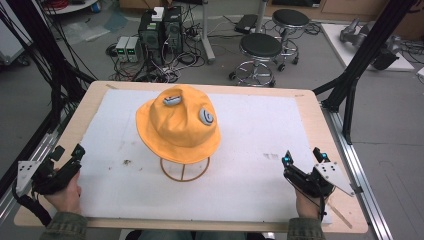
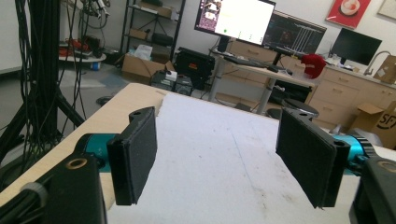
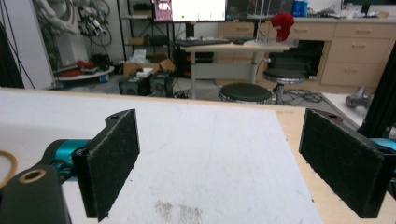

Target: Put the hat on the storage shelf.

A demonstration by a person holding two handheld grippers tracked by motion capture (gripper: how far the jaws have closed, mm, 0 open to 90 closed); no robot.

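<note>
1. The hat (image 1: 177,125) sits on a wire stand (image 1: 184,170) mid-table, on the white mat (image 1: 250,165).
2. It looks soft, light and floppy; the brim's edge seems the best place to pinch.
3. Left gripper (image 1: 65,160) and right gripper (image 1: 301,161) rest near the table's front corners, jaws apart, holding nothing.

"SF" printed on cardboard box (image 2: 379,122); rest illegible.

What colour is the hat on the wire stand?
The hat is orange-yellow, with two grey patches on its crown. It shows best in the high view.
</note>
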